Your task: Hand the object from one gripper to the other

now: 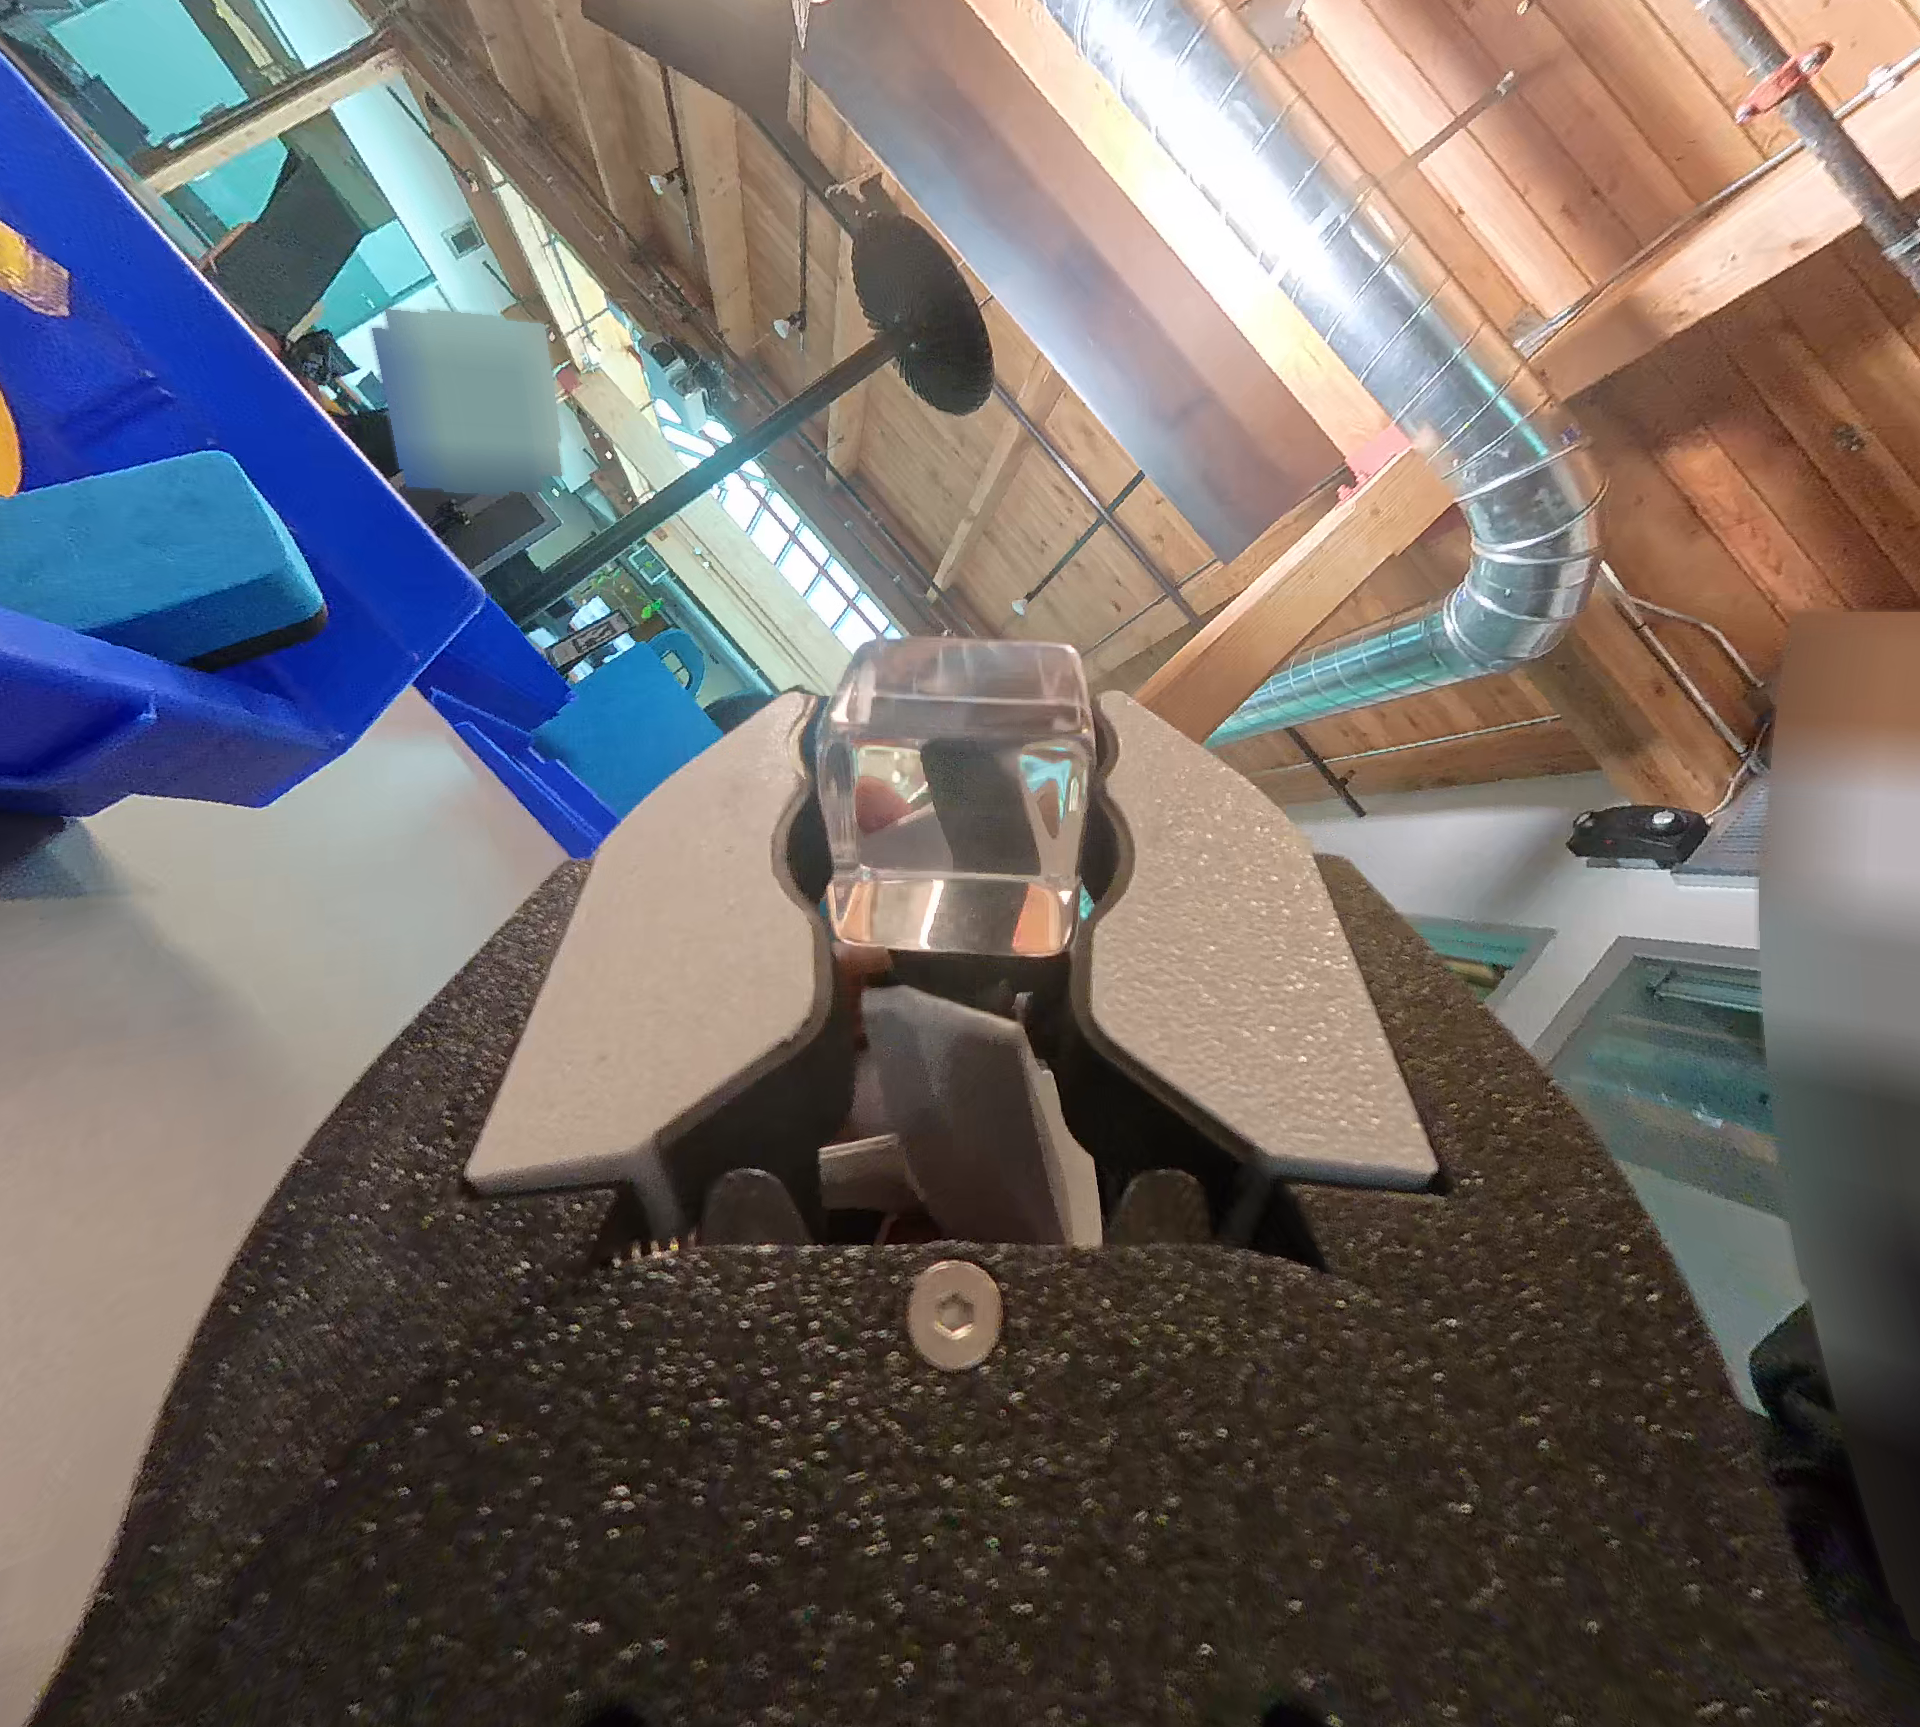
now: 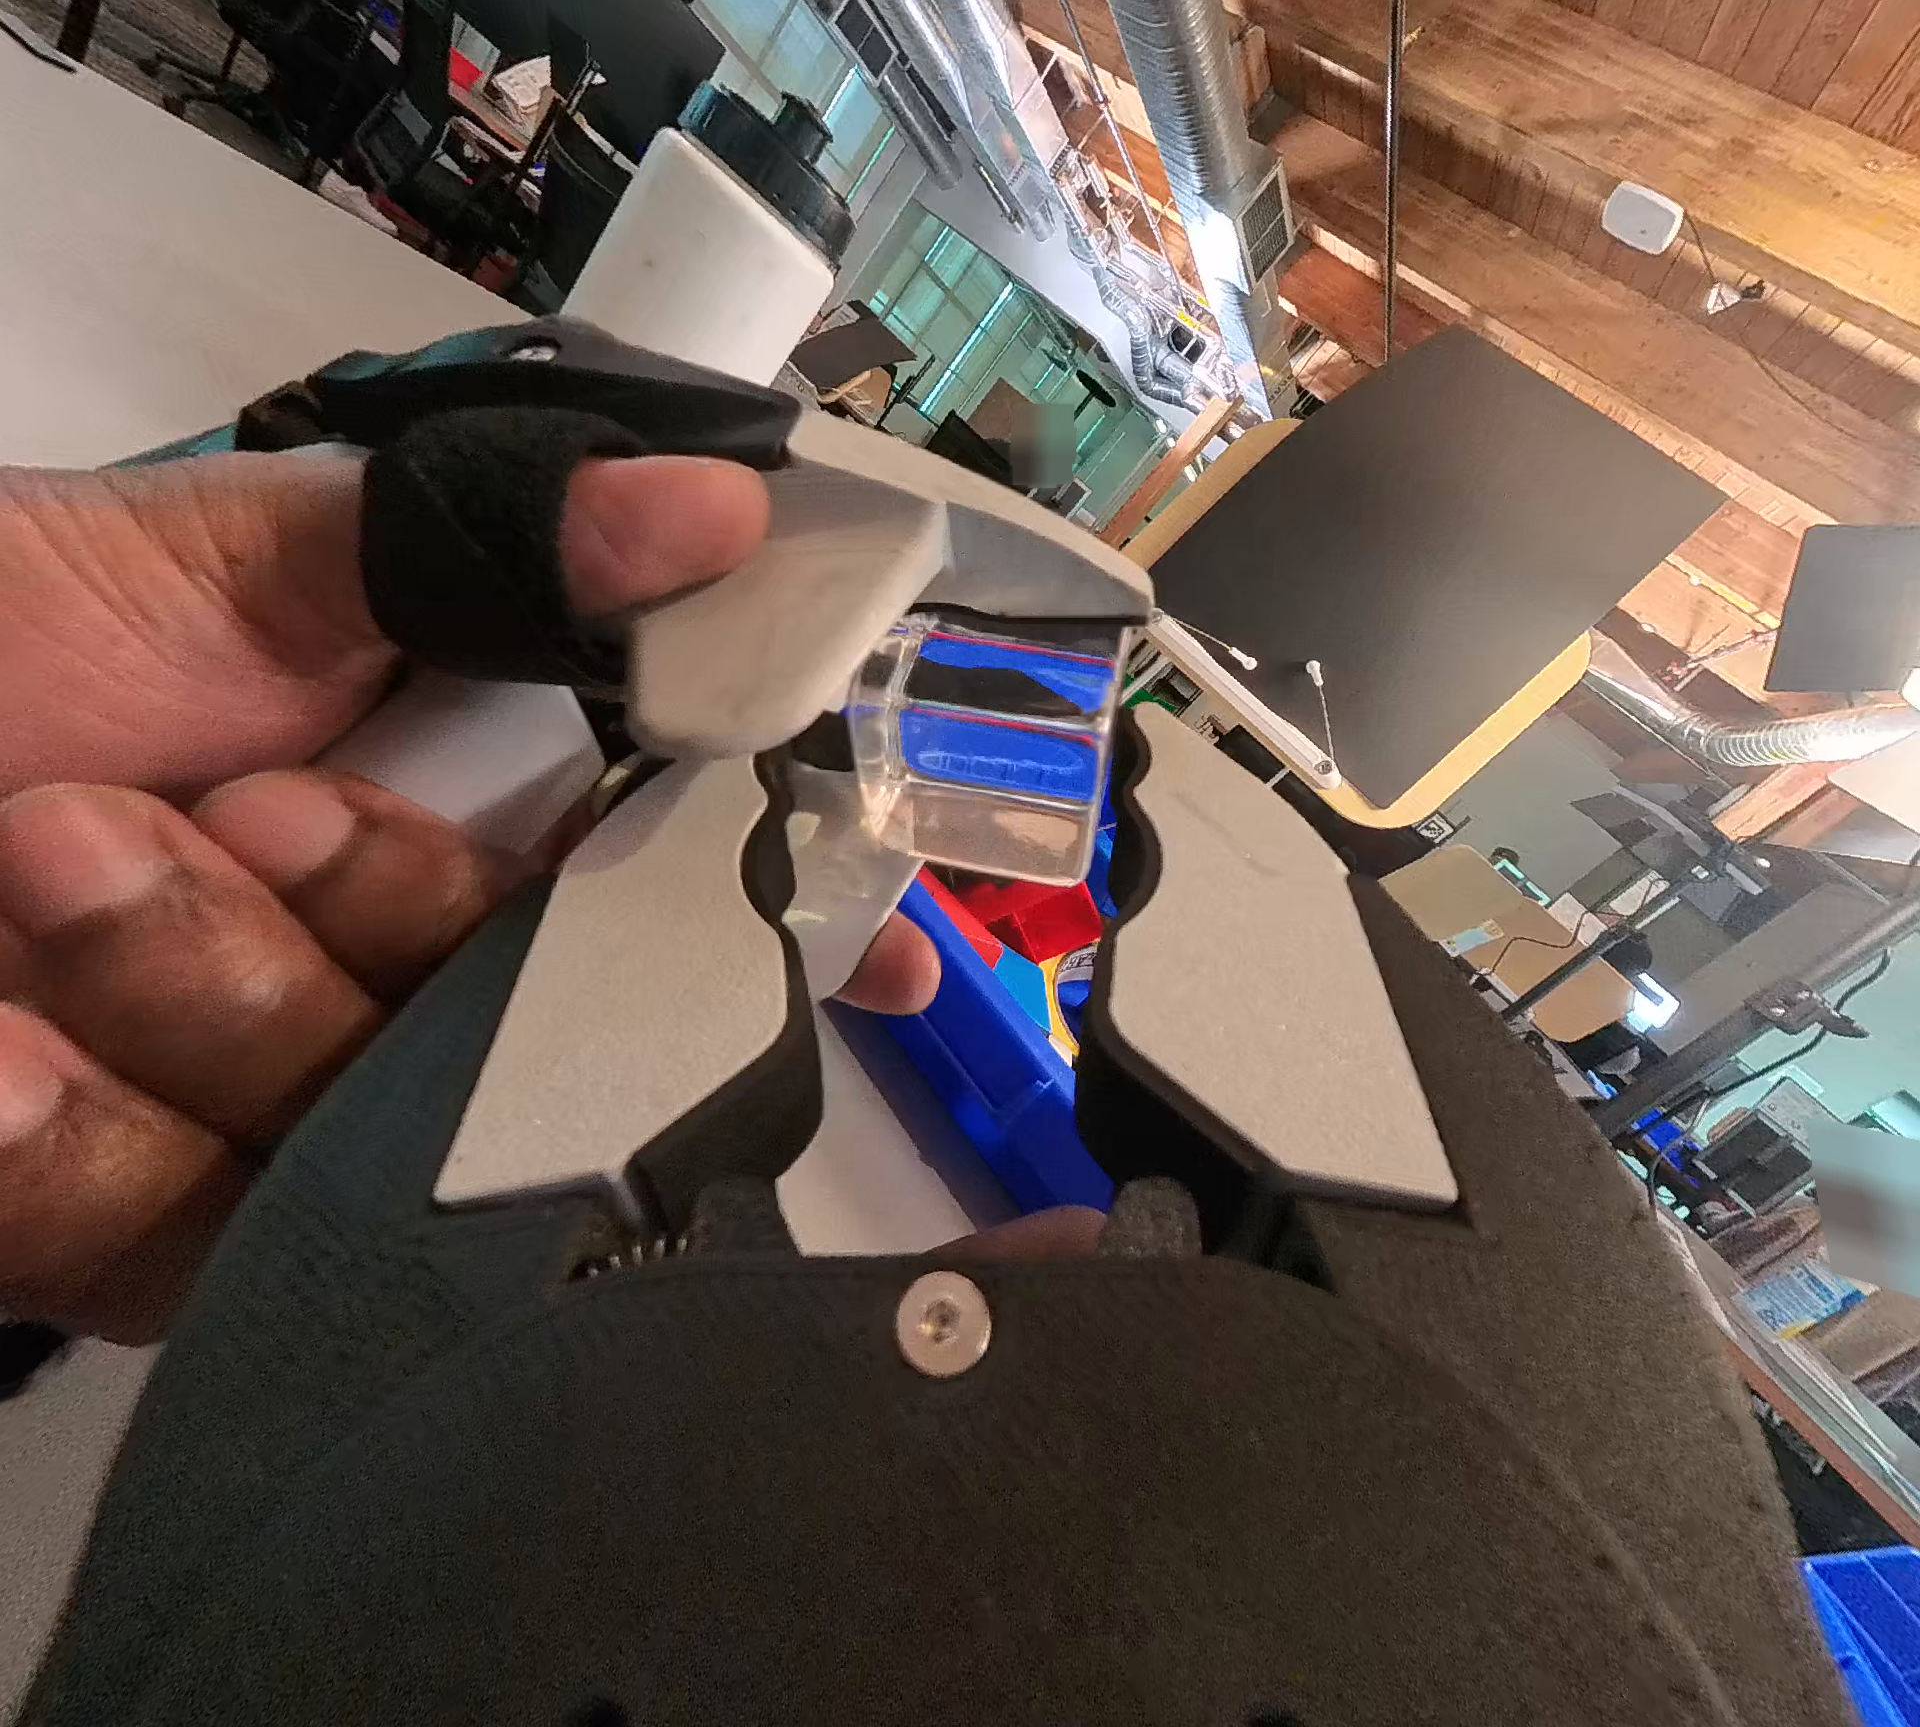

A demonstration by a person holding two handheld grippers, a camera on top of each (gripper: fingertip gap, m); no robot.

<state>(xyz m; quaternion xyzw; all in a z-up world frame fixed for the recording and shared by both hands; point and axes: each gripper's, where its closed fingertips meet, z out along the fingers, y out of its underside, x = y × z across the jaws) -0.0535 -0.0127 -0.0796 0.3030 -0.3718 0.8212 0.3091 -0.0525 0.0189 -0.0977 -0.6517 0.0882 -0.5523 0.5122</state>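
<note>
the clear cube (image 1: pixel 958 802) is clenched at the tips of the left gripper (image 1: pixel 956 804), held up in the air above the blue bin (image 2: pixel 987 1054). the right gripper (image 2: pixel 951 804) is released, its jaws wide apart, and the cube (image 2: pixel 987 763) lies right between its tips, not yet touched. i judge the right one needs only to close, across the free faces of the cube.
</note>
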